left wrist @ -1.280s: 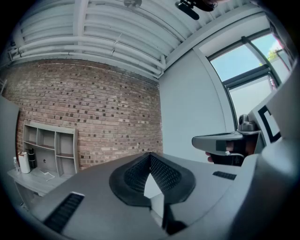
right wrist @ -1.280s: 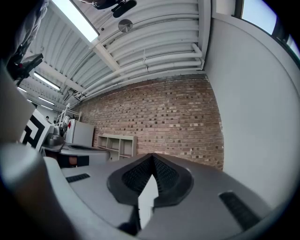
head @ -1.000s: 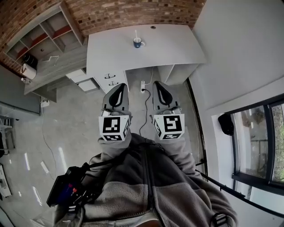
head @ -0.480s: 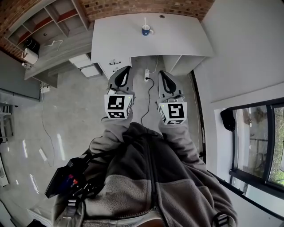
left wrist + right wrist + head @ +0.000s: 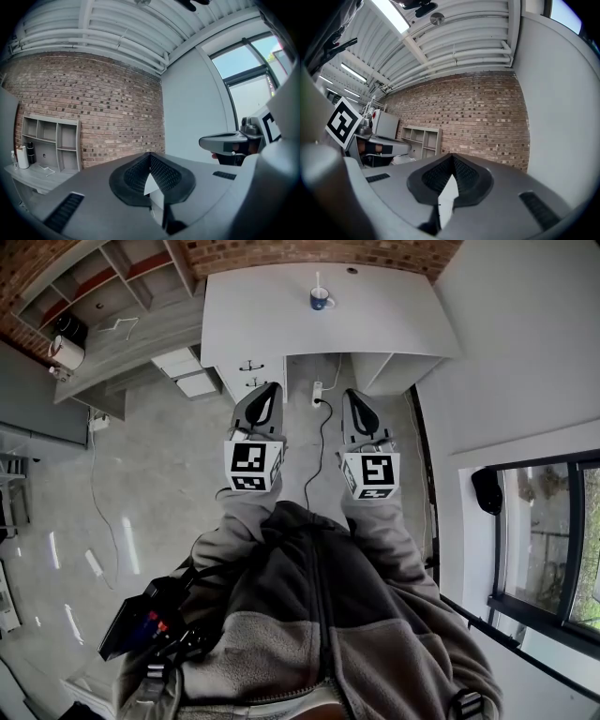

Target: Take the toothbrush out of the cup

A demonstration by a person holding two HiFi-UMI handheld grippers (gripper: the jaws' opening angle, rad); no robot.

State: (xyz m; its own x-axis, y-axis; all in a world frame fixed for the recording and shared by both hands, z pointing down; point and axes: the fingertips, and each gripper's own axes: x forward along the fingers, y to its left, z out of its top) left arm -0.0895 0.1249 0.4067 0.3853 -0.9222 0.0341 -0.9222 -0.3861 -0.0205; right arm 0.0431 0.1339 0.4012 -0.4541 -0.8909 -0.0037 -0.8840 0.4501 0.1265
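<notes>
The person holds both grippers low in front of the body, side by side and a little apart, and both aim forward toward the white desk [image 5: 272, 324]. The left gripper [image 5: 266, 392] has its jaws closed, the tips meeting with nothing between them. The right gripper [image 5: 355, 396] is closed in the same way and is also empty. The grey sleeves [image 5: 242, 519] reach out to the marker cubes, and the hands themselves are hidden. The blue cup [image 5: 322, 302] stands on the far part of the desk, well apart from both grippers, and the toothbrush [image 5: 317, 281] stands upright in it. It shows only as a thin pale stick; its head is too small to make out. Each gripper view looks upward over its jaws at the brick wall [image 5: 103, 103] and the ceiling, with the other gripper at the edge, partly cut off.
</notes>
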